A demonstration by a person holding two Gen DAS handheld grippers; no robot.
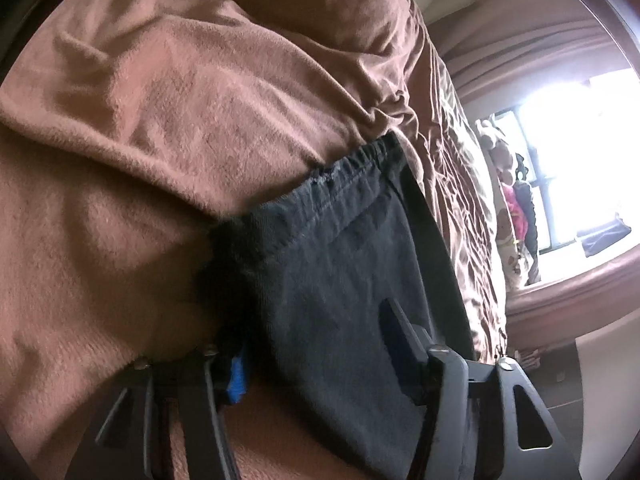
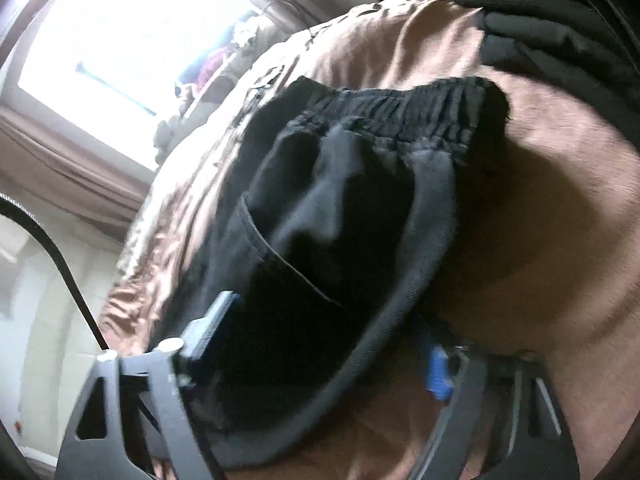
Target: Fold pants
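Limp, light pants (image 1: 340, 264) on the bed (image 1: 140, 140): both hand-held grippers, left (image 1: 316, 344) and right (image 2: 320, 340), straddle cloth below the waistband (image 2: 400, 108); whether they pinch it, I cannot tell.

dark pants (image 1: 340, 248) fill the near bed; open brown blanket (image 1: 140, 140) beside them, bunched folds beyond.

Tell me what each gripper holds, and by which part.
Dark pants lie between the fingers of both the left gripper and the right gripper, at the fabric's near edge; an actual pinch cannot be told.
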